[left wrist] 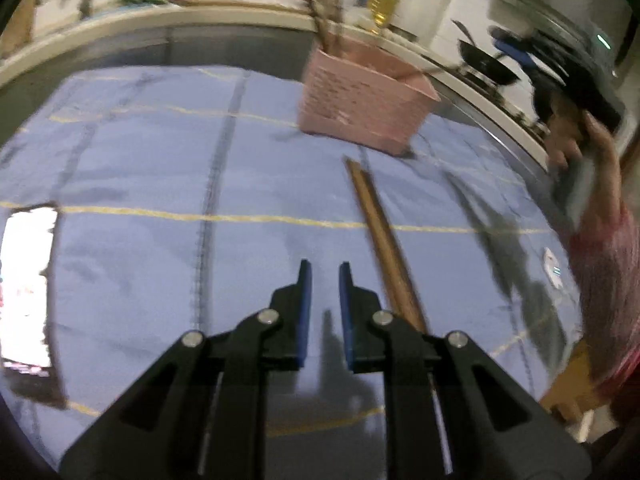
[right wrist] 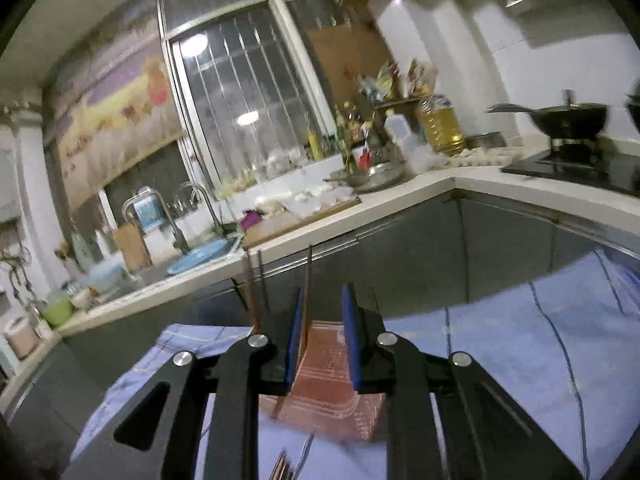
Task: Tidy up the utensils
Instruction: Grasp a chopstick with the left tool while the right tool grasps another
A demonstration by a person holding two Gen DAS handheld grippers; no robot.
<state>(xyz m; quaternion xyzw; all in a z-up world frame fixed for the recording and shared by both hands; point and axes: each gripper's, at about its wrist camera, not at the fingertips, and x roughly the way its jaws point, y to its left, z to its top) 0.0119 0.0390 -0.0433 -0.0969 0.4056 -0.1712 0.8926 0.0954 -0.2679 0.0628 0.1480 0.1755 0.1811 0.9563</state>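
Note:
A pink slotted utensil basket (left wrist: 362, 102) stands on the blue cloth at the far right, with chopsticks sticking up out of it. A pair of brown chopsticks (left wrist: 382, 240) lies on the cloth just right of my left gripper (left wrist: 325, 270), which is open and empty above the cloth. The right gripper (right wrist: 322, 300) is open and hovers over the basket (right wrist: 332, 384). A chopstick (right wrist: 307, 300) stands in the basket beside its left pad, not clamped. Other chopsticks (right wrist: 256, 292) stand at the basket's left.
A blue cloth (left wrist: 160, 160) covers the table. A bright phone screen (left wrist: 28, 288) lies at its left edge. The person's arm (left wrist: 600, 220) is at the right. A kitchen counter (right wrist: 360, 216) with oil bottle, wok and sink runs behind the table. More utensil tips (right wrist: 286, 468) show at the bottom.

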